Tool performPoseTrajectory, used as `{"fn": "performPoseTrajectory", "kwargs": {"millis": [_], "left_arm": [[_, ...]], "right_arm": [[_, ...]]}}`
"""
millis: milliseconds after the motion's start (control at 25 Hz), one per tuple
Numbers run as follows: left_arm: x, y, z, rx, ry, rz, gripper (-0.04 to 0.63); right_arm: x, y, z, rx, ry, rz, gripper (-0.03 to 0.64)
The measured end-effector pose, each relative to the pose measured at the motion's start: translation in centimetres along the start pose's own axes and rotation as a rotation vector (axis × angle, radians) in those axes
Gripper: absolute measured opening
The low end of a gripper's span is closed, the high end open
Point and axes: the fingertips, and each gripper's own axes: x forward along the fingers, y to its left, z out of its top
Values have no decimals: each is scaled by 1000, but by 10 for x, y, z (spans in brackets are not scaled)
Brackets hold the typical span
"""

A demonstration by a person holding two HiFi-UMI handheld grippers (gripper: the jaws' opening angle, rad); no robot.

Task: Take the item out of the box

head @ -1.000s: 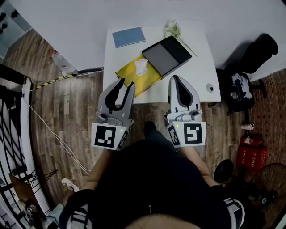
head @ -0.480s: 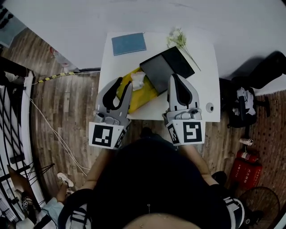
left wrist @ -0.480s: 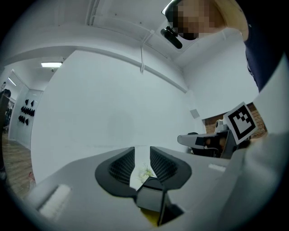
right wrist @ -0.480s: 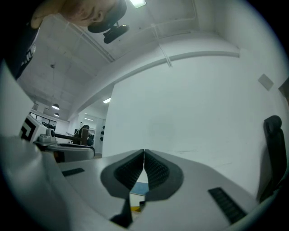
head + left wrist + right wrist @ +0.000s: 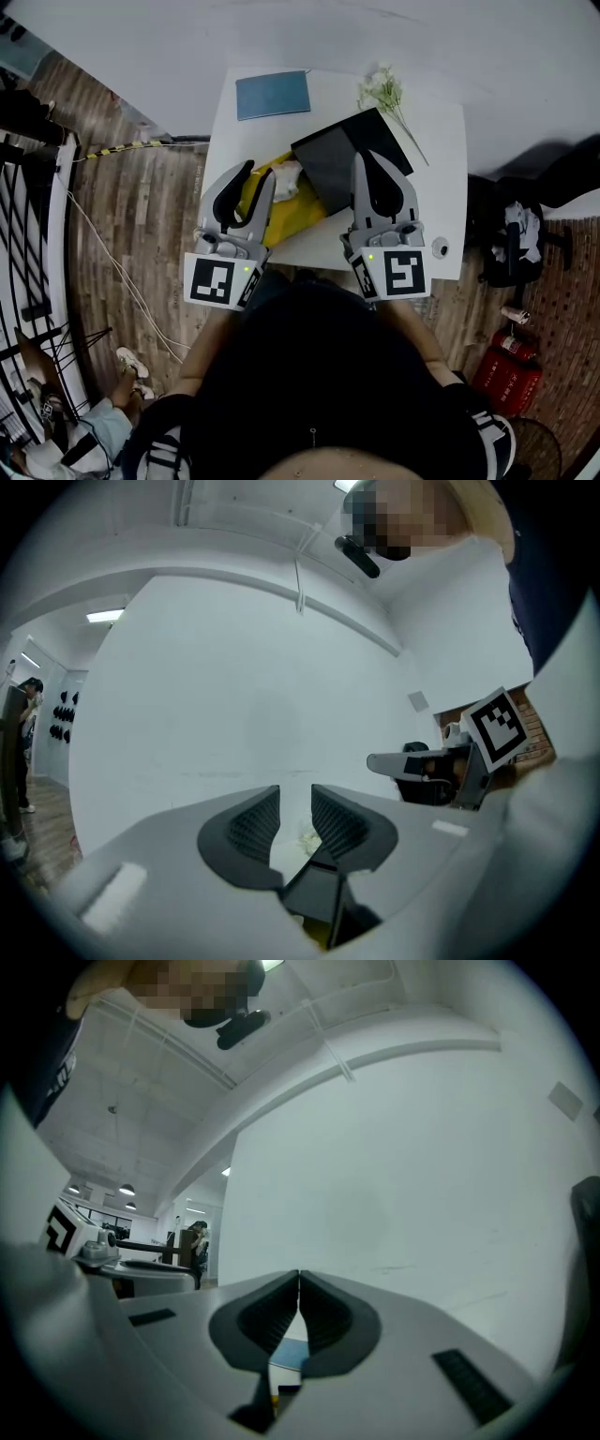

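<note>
Approach brings your left gripper, spread and empty, nearer the yellow box and its white item, perhaps tissue; right gripper pressed together.

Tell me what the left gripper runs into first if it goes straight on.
Likely the white item in the yellow box, which shows between the open jaws of the left gripper. Height is unclear: it may pass above it toward the wall.
</note>
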Motion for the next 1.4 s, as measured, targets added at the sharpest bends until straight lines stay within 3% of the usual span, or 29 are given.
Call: {"fn": "performPoseTrajectory", "kwargs": {"millis": [280, 680, 1400], "left_arm": [[4, 3, -6, -2, 18, 12, 112], [11, 1, -16, -13, 42, -52, 112], [20, 10, -71, 7, 245, -212, 112]], "right_arm": [[6, -4, -7, 17, 14, 13, 12], [0, -6, -14, 19, 36, -29, 12], [1, 6, -53, 26, 136, -126, 12]]}}
